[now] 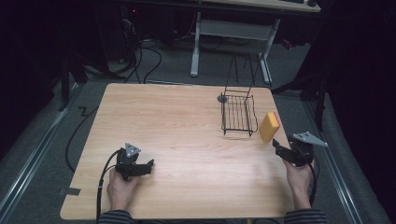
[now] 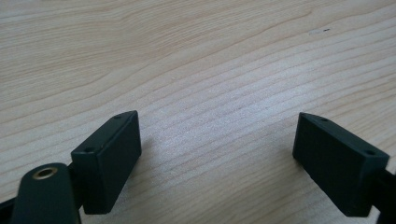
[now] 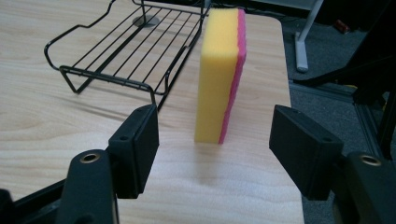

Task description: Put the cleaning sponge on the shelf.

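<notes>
I saw the sponge (image 3: 219, 77) standing on edge near the worktop's (image 1: 187, 121) right side, yellow face toward my left and pink layer on the other side, just right of the wire rack (image 1: 238, 115) and apart from it. My right gripper (image 3: 214, 156) sat just short of the sponge with its fingers spread wide, touching nothing. My left gripper (image 2: 218, 163) rested low over bare wood near the front left, its fingers likewise spread and empty.
</notes>
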A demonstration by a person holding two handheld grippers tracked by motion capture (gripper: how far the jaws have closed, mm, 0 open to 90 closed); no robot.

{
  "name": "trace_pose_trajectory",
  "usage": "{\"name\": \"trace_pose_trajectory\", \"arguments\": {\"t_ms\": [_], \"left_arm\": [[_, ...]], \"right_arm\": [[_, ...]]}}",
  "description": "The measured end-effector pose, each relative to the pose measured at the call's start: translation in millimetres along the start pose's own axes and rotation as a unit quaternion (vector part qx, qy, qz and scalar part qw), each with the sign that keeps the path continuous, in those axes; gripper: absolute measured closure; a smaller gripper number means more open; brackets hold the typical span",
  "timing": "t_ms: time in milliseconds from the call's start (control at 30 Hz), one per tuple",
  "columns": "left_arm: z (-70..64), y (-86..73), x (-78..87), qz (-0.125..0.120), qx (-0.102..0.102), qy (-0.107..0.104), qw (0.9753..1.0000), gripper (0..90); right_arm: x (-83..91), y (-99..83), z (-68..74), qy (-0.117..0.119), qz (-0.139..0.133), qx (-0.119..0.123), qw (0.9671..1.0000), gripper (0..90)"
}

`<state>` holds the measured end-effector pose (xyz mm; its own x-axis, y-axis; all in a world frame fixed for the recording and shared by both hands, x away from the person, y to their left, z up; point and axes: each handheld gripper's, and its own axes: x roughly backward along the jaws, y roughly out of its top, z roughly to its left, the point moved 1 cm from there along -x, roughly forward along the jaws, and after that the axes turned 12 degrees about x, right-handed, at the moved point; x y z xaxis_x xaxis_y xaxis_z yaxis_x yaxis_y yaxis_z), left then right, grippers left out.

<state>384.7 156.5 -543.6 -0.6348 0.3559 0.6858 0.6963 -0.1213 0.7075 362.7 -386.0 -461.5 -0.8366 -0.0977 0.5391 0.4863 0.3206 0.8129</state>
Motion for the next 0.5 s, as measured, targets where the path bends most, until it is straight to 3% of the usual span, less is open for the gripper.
{"name": "trace_pose_trajectory", "arguments": {"t_ms": [500], "left_arm": [[0.0, 0.0, 0.0, 0.000, 0.000, 0.000, 1.0000, 15.8]], "right_arm": [[-15.3, 17.7, -2.7, -0.014, -0.004, 0.009, 0.9998, 33.3]]}}
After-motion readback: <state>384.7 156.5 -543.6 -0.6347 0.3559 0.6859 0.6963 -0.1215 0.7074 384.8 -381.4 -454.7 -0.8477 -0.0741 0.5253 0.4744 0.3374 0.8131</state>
